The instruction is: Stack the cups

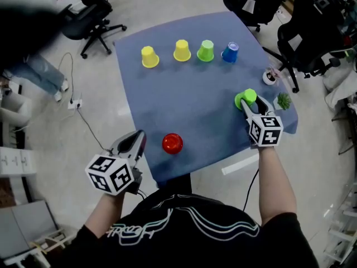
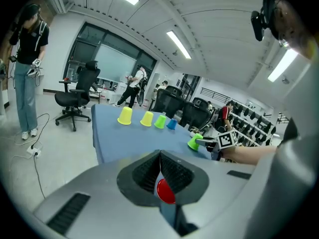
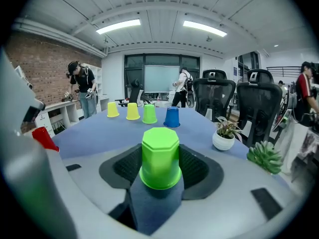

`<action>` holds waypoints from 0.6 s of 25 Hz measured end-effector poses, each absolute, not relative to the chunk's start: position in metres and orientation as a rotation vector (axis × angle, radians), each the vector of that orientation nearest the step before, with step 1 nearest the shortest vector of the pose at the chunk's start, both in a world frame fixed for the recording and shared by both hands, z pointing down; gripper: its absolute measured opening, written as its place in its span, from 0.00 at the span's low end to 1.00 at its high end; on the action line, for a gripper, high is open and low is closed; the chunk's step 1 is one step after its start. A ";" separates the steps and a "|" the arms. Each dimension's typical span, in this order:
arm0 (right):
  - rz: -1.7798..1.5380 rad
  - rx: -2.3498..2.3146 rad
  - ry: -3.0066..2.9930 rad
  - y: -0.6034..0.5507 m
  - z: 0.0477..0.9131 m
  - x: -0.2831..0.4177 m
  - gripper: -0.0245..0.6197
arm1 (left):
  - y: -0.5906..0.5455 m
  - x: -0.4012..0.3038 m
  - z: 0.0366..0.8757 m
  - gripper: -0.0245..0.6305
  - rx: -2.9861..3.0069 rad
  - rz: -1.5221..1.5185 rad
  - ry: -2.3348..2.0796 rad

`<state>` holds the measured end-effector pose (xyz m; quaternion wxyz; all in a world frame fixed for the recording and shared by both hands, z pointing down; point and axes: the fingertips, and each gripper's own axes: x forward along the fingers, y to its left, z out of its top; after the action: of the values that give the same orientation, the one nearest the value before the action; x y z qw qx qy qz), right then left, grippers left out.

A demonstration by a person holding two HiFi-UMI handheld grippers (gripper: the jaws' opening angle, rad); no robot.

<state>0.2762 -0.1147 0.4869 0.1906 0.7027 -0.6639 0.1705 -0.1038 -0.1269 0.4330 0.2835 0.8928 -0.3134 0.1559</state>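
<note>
Right fingers (image 3: 124,169) grip green cup (image 3: 160,158) on blue tablecloth (image 1: 184,99); left fingers (image 2: 142,176) closed, chairs (image 3: 214,96) beyond.

a pale grey floor (image 1: 67,133) lies around the surface (image 1: 184,94), which is draped in a blue cloth. black office chairs (image 1: 92,15) stand beyond its far corners. a white power strip (image 1: 74,102) with its cable lies on the floor at the left. one wall is red brick (image 3: 45,59), and the far wall holds a large dark-framed window (image 3: 162,78). long light strips (image 3: 117,26) cross the white ceiling (image 3: 159,9).
</note>
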 end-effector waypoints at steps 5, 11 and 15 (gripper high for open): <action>0.440 1.956 -1.917 -0.113 0.472 0.251 0.42 | -0.117 -0.113 0.432 0.07 2.386 0.403 -0.840; 0.386 1.902 -2.011 -0.105 0.450 0.208 0.42 | -0.102 -0.123 0.429 0.07 2.383 0.376 -0.853; 0.367 1.856 -2.081 -0.097 0.441 0.179 0.42 | -0.092 -0.126 0.428 0.07 2.378 0.355 -0.864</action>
<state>0.1788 -0.0966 0.4409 0.1639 0.6511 -0.7299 0.1287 -0.1258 -0.0917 0.4283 0.2894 0.8909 -0.3237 0.1331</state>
